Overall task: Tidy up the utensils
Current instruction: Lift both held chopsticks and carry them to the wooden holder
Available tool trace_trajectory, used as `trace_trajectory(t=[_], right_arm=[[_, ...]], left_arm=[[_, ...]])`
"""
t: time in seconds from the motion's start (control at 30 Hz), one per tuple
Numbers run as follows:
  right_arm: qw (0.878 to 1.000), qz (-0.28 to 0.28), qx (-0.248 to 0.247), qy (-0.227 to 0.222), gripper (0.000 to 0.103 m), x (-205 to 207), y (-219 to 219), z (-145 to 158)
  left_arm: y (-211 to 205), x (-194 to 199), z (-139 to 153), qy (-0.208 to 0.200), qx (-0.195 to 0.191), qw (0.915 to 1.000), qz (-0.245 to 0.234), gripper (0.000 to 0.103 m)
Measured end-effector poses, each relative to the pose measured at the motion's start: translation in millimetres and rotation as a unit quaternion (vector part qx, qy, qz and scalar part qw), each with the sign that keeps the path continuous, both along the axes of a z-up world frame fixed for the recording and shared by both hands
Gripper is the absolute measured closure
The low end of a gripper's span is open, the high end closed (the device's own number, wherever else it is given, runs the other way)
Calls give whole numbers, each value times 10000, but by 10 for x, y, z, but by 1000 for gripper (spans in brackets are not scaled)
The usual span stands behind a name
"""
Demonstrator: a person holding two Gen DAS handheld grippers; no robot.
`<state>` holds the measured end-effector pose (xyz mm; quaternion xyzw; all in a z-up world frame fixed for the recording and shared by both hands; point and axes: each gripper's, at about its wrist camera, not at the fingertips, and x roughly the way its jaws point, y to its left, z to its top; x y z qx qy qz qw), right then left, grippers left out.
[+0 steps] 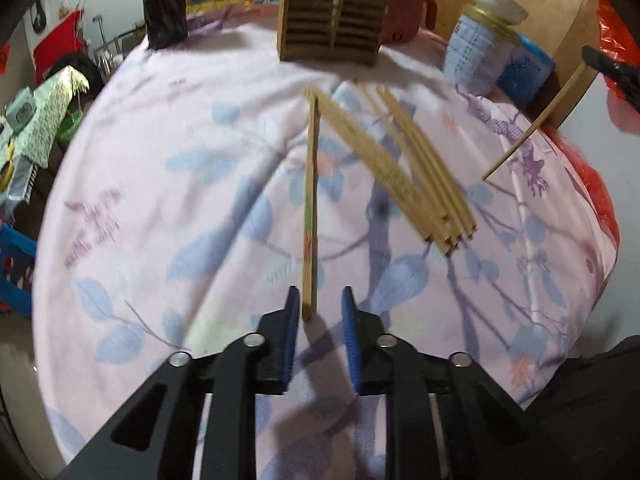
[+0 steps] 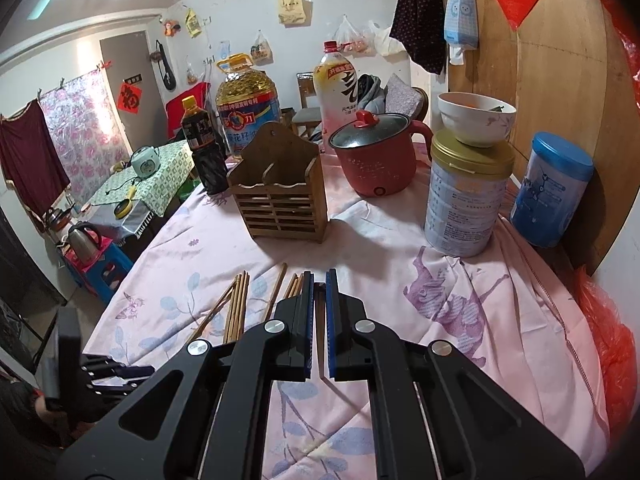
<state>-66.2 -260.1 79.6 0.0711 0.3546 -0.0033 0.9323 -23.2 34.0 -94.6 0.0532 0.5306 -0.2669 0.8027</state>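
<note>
The left gripper (image 1: 320, 300) is seen above the pink flowered tablecloth (image 1: 160, 152), its blue-padded jaws parted a little, with the near end of a single chopstick (image 1: 311, 216) lying in the gap close to the left pad; no pressing of the pads on it can be made out, and whether that pad touches the stick cannot be told, since the frame is blurred. This chopstick is laid almost straight away from the gripper toward the wooden utensil holder (image 1: 332, 20), which is stood upright at the far side of the cloth. To the right of the single chopstick, a loose bundle of chopsticks (image 1: 404, 168) is spread on the cloth, slanted, its far ends coming near the single stick's far tip. In the left wrist view, the right gripper is seen at the right edge with one chopstick (image 1: 532, 128) gripped and held clear above the cloth, tilted downward. In the right wrist view, the right gripper (image 2: 319, 280) is closed tightly on a thin stick that is seen between its pads, with the remaining chopsticks lying on the cloth to its left and the holder standing beyond them, well apart from the jaws.
</note>
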Motion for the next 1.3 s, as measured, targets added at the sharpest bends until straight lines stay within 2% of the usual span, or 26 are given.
trace_trajectory(t=[0.13,0.27,0.4,0.47,0.6,0.7,0.93,1.17,1.3], right_arm=[[10000,32,-47,64,96,-7,26,-26],[10000,35,-59,63,96,-14,30,-29],[10000,-28,-15,46,96,-41,2,-39],[10000,-59,10,19,96,-62,-4,-34],[9999,-113,59,-90,96,-96,-25,4],[9997,-143,97,-169,96,-101,-49,27],[9993,-187,181,-278,96,-71,-113,70],[9991,-59,210,-365,96,100,-145,151],[9980,112,244,-566,96,321,-146,347]], left_arm=[[11,-13,-76,-257,107,9996,46,97],[36,-4,2,-375,55,9991,166,98],[37,38,412,-752,-147,9968,213,98],[30,92,711,-1014,-268,9942,251,98],[-37,244,1367,-1569,-561,9856,285,98],[-143,365,1662,-1775,-660,9817,197,98],[-367,601,1801,-1811,-676,9811,108,98],[-550,842,1780,-1744,-563,9830,74,98],[-615,1042,2037,-1892,-694,9795,65,98]])
